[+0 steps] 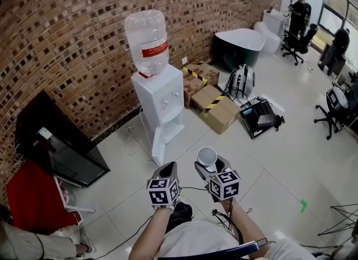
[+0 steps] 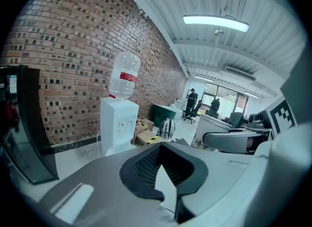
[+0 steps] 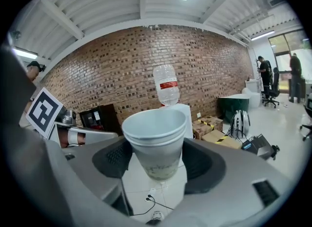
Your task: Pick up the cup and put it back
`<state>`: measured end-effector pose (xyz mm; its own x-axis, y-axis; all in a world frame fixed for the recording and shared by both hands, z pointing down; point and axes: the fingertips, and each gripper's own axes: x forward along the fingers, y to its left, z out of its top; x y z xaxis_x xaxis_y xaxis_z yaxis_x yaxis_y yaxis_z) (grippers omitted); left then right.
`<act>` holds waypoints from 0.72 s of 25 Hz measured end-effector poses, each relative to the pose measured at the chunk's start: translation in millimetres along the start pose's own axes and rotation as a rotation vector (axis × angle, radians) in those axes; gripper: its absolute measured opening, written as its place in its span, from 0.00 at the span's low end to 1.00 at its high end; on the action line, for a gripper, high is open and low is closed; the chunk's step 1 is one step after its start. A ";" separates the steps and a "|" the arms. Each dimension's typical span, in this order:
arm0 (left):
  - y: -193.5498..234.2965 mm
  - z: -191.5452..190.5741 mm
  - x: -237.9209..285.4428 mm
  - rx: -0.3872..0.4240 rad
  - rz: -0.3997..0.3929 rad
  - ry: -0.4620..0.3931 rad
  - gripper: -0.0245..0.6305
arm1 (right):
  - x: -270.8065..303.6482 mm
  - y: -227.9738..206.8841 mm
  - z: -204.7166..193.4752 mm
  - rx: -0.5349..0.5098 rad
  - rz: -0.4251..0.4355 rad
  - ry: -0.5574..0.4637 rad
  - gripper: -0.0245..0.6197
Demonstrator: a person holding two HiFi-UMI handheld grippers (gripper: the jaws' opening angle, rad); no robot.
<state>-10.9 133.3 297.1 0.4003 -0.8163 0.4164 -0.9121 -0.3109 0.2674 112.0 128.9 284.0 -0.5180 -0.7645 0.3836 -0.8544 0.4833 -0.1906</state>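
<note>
The head camera looks steeply down from head height onto the floor [image 1: 279,164]. The water dispenser [image 1: 159,105] stands at 12 o'clock against the brick wall [image 1: 67,41], a fair way off.

The left gripper [image 1: 168,170] sits near 6 o'clock. Its camera rides close behind its own jaws and faces nearly level, with the dispenser at 10 o'clock.

The right gripper [image 1: 209,166] camera faces likewise. The dispenser is at 12 o'clock, partly behind the near paper cup [image 3: 155,140].

All three views share the dispenser, wall and cardboard boxes [image 1: 215,108]. The left gripper view seems to catch the right gripper at 3 o'clock.
</note>
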 end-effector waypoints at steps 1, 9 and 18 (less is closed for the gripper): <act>0.8 0.9 1.5 -0.002 0.002 -0.002 0.04 | 1.8 -0.9 -0.2 0.002 0.000 0.002 0.55; 6.7 5.1 16.5 -0.018 -0.004 0.007 0.04 | 17.1 -9.3 1.7 0.021 -0.008 0.012 0.55; 16.9 7.4 39.5 -0.027 -0.013 0.031 0.04 | 34.8 -22.0 -1.3 0.046 -0.032 0.033 0.55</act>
<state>-11.2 92.3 311.6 0.4153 -0.7965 0.4394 -0.9041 -0.3082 0.2959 112.8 92.2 302.8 -0.4893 -0.7643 0.4200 -0.8720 0.4382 -0.2183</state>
